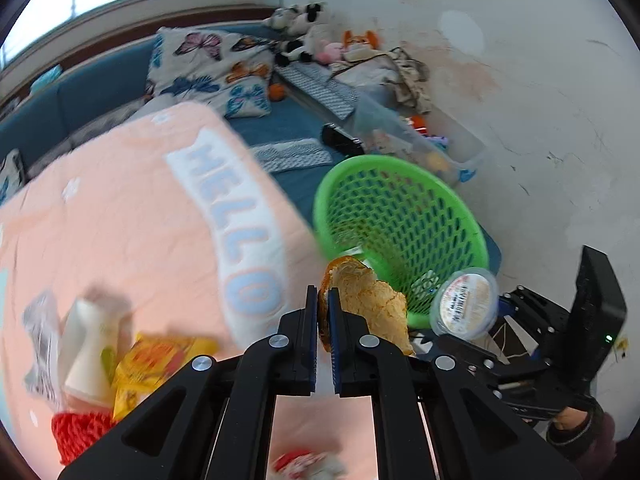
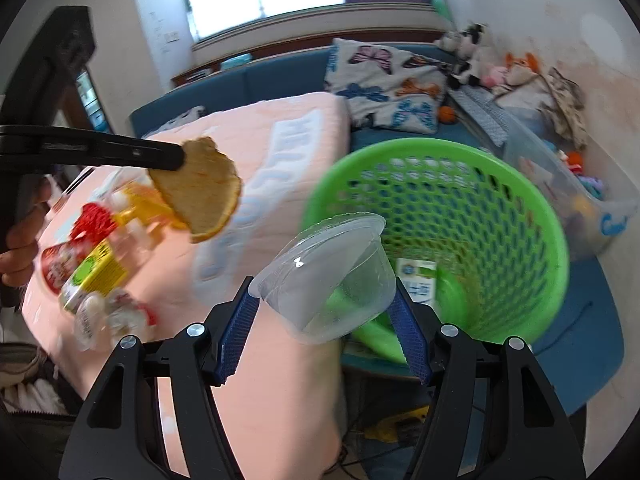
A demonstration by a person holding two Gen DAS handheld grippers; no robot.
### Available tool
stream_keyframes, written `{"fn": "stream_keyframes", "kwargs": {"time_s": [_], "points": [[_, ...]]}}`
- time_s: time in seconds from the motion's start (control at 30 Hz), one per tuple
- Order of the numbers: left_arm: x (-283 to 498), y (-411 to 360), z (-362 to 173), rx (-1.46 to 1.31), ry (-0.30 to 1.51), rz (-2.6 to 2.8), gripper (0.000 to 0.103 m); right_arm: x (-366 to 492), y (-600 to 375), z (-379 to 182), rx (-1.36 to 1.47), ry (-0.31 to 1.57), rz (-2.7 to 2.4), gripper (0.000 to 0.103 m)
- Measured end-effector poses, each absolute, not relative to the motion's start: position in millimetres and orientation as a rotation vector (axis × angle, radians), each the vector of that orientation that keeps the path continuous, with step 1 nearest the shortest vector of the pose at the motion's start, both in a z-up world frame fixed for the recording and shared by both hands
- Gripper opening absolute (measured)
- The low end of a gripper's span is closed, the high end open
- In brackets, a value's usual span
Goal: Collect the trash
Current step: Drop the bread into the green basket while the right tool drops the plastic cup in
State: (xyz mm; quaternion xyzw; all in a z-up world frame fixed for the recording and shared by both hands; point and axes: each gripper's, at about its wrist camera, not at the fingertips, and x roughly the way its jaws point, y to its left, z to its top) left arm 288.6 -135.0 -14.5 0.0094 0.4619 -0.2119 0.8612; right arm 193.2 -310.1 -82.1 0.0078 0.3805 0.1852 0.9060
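My left gripper (image 1: 323, 308) is shut on a piece of bread (image 1: 366, 300), held in the air near the rim of the green mesh basket (image 1: 400, 216). In the right wrist view the bread (image 2: 200, 196) hangs from the left gripper (image 2: 182, 157) over the pink table. My right gripper (image 2: 324, 312) is shut on a clear plastic cup (image 2: 332, 276), held at the near rim of the green basket (image 2: 520, 208). The cup also shows in the left wrist view (image 1: 466, 304). A small carton (image 2: 416, 280) lies inside the basket.
A pink "HELLO" cloth (image 1: 140, 220) covers the table. More trash lies on it: a yellow wrapper (image 1: 148, 372), a white cup (image 1: 90, 344), a red mesh (image 1: 80, 434), a yellow-green carton (image 2: 94, 276). A blue sofa (image 1: 288, 128) with a butterfly pillow (image 1: 212, 68) stands behind. A clear bin (image 2: 576, 184) stands by the wall.
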Motion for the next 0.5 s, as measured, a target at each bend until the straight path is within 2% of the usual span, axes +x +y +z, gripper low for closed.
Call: {"fn": "stream_keyframes", "kwargs": {"time_s": [0.43,0.5], "points": [[321,-190,-18,0.054,0.975,-0.459,0.005,229,-361,-100,0.076,0.833,0.254,0.066],[325,-196,-23,0.067,0.979,-0.448,0.005,231,-366,-104,0.089,0.834,0.242,0.069]]}}
